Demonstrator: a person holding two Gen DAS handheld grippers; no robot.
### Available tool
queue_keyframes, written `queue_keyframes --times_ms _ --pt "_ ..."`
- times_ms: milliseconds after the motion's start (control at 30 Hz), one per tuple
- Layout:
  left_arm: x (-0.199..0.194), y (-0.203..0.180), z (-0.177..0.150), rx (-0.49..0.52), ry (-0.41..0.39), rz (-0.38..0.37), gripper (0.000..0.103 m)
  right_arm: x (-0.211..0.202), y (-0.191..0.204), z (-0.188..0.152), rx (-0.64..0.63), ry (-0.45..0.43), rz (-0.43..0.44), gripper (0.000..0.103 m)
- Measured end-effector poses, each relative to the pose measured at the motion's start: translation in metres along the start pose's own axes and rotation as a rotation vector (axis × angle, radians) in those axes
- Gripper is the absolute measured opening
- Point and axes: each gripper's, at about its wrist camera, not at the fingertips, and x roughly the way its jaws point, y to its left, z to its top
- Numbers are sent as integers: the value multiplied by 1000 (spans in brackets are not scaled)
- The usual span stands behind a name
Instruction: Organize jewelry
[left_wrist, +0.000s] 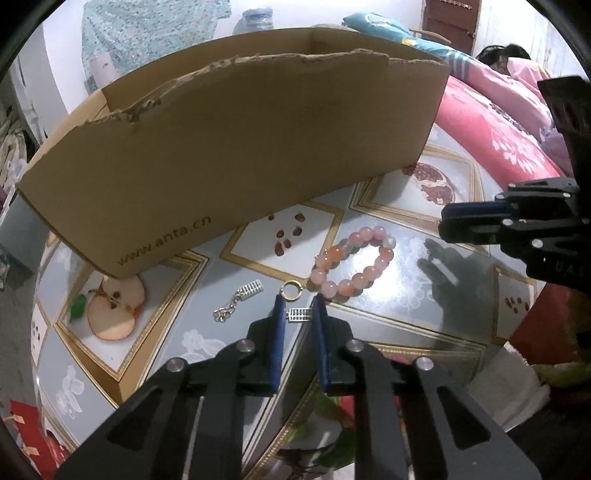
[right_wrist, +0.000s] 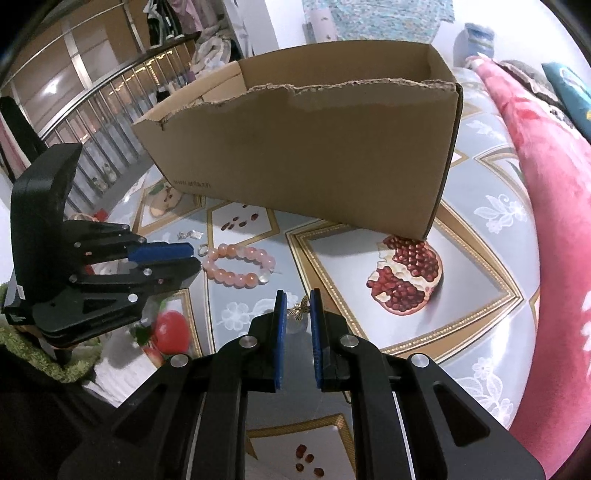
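My left gripper points down at the table, its blue pads closed on a small silver abacus charm. Just past its tips lies a gold ring, and a silver chain with another abacus charm lies to the left. A pink bead bracelet rests to the right. My right gripper hovers above the cloth, shut on a tiny gold butterfly charm. In the right wrist view the bracelet lies ahead and the left gripper is on the left.
A torn-topped cardboard box stands open behind the jewelry, close to the bracelet. The table's fruit-print cloth runs to a near edge under both grippers. A pink blanket lies along the right, with a person under it.
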Motion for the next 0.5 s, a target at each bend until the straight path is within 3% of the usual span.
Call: queue_keyframes --times_ms 500 --pt "-16 8 -3 -30 -23 -13 14 -19 2 0 -3 -45 6 10"
